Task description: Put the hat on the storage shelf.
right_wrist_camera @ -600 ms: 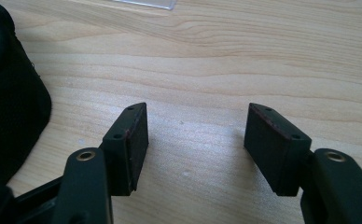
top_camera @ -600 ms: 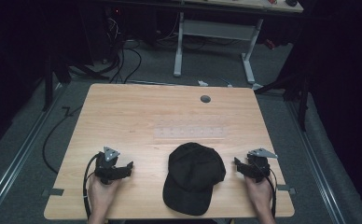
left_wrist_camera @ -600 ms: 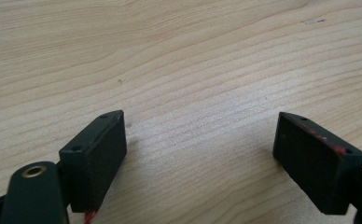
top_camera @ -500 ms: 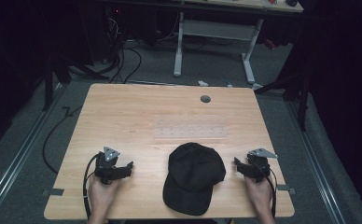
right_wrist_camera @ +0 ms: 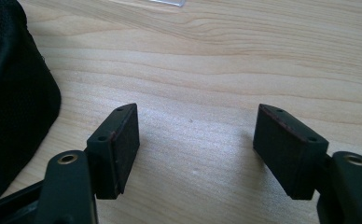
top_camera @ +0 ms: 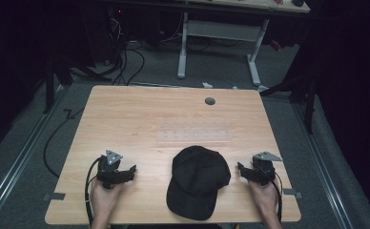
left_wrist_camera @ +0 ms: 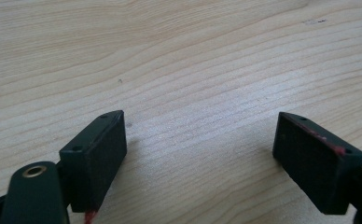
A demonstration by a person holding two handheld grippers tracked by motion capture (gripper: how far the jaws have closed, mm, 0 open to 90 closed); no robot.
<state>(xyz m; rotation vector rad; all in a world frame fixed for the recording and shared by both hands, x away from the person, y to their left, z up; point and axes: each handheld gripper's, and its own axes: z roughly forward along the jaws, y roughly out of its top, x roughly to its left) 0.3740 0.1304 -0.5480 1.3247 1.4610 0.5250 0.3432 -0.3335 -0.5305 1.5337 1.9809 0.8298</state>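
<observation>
- High view: my left gripper (top_camera: 131,170) rests on the table (top_camera: 140,119) near its front edge, left of the cap (top_camera: 197,186). My right gripper (top_camera: 240,169) rests to the cap's right, just beside the crown. The black cap sits between them at front centre, crown toward the far side, brim toward me. A clear plastic strip (top_camera: 195,135) lies flat just beyond the cap; a small grey disc (top_camera: 210,101) sits near the far edge.
- Left gripper view: my left gripper (left_wrist_camera: 200,149) has its jaws spread wide with bare wood between them, nothing held.
- Right gripper view: my right gripper (right_wrist_camera: 195,149) is likewise spread wide and holds nothing. The cap (right_wrist_camera: 16,93) fills the left edge, its mesh fabric just beside my left-hand jaw but, as far as I can tell, not touching it.
- Handling, as I judge it: the cap is light and soft, and the crown would likely collapse under a pinch. The brim looks stiffer and should give the surer hold; the crown's lower edge nearest my right gripper is the closer alternative. Fabric should not slip on the pads.
</observation>
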